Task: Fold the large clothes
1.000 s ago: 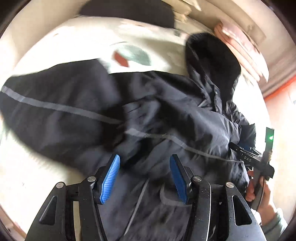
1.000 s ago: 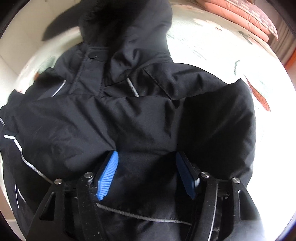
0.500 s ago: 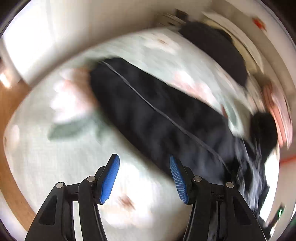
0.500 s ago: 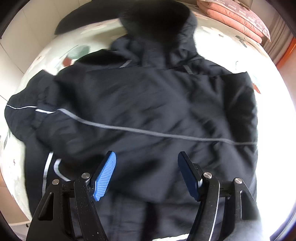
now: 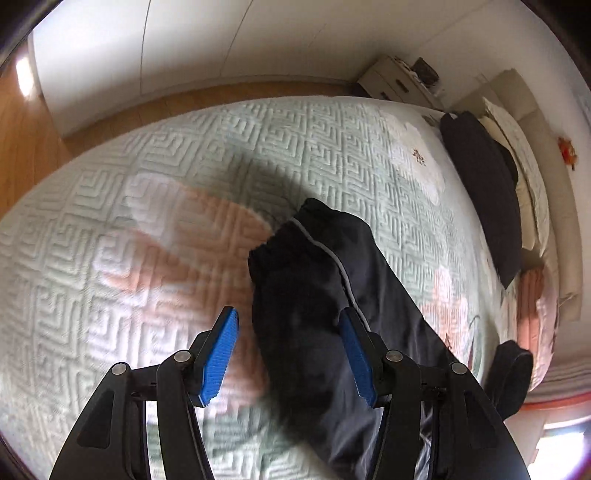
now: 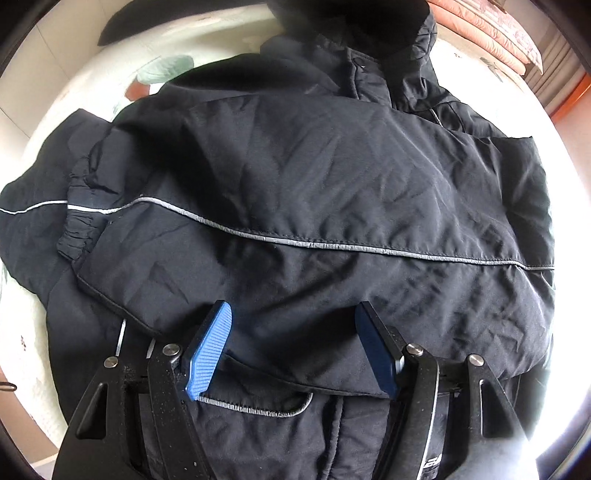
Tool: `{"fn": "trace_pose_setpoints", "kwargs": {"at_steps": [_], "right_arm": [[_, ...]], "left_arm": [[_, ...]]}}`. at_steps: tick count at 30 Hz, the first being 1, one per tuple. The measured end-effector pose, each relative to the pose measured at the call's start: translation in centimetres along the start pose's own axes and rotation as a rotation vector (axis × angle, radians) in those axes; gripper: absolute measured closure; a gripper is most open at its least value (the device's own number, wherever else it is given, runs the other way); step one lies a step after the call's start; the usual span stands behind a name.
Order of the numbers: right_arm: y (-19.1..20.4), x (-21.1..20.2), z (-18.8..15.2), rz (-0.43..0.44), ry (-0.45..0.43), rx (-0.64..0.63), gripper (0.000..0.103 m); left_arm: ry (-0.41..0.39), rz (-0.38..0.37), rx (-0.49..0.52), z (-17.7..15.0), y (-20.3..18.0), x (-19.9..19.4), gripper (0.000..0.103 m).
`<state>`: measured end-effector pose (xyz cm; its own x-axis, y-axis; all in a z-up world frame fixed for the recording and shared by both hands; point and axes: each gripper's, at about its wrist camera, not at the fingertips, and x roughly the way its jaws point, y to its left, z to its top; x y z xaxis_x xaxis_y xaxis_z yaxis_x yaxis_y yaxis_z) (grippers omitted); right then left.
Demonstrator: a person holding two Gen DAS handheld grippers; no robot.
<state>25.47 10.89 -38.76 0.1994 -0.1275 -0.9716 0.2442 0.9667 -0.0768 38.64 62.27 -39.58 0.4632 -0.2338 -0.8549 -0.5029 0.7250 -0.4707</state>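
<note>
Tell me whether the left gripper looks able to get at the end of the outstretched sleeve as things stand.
Probably yes. The left gripper is open right over the sleeve, whose cuffed end lies flat on the quilted bedspread with nothing on top of it or between it and the pads.

Bedspread [image 5: 258, 155]: pale green, quilted in a maze pattern.
Floor [image 5: 22, 122]: wooden.
Bedside cabinet [image 5: 391, 79]: stood by the wall.
Pillows [image 6: 491, 29]: pink, stacked.

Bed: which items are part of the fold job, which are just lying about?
Job:
black jacket
its sleeve
left gripper, open over the sleeve
right gripper, open over the jacket

Lying about:
quilted bedspread
dark cushion
pink folded blanket
bedside cabinet
</note>
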Motion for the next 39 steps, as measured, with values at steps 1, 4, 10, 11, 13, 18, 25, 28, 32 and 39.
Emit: {"fn": "trace_pose_setpoints", "kwargs": {"at_steps": [1, 4, 10, 11, 13, 18, 25, 28, 32, 39], "right_arm": [[0.3, 0.1, 0.1, -0.003, 0.002, 0.000, 0.031], [0.8, 0.3, 0.1, -0.013, 0.005, -0.004, 0.031], [0.5, 0.3, 0.3, -0.014, 0.004, -0.006, 0.031], [0.5, 0.2, 0.2, -0.011, 0.004, -0.006, 0.031], [0.5, 0.3, 0.3, -0.007, 0.003, -0.005, 0.031], [0.3, -0.4, 0.1, 0.022, -0.021, -0.004, 0.031], [-1.0, -2.5, -0.8, 0.069, -0.052, -0.011, 0.031], [-2.4, -3.8, -1.4, 0.071, -0.072, -0.017, 0.031], [-5.1, -5.0, -2.3, 0.065, -0.088, -0.006, 0.031], [-11.1, -5.6, -4.4, 0.065, -0.077, 0.091, 0.031]], "left_arm": [[0.006, -0.014, -0.009, 0.2, 0.1, 0.5, 0.045], [0.016, -0.037, -0.026, 0.3, 0.3, 1.6, 0.047], [-0.009, -0.047, 0.043, -0.2, -0.8, 1.2, 0.083], [-0.017, -0.033, 0.059, -0.4, -1.1, 0.8, 0.084], [-0.039, -0.006, 0.095, -1.0, -2.1, -0.4, 0.085], [-0.109, -0.019, 0.203, -3.2, -5.6, -4.8, 0.087], [-0.140, -0.137, 0.432, -10.2, -14.4, -10.1, 0.088], [-0.125, -0.195, 0.556, -15.1, -19.4, -11.3, 0.088], [-0.097, -0.247, 0.701, -21.8, -25.3, -11.7, 0.088], [0.040, -0.397, 0.903, -34.4, -35.0, -10.1, 0.088]]}}
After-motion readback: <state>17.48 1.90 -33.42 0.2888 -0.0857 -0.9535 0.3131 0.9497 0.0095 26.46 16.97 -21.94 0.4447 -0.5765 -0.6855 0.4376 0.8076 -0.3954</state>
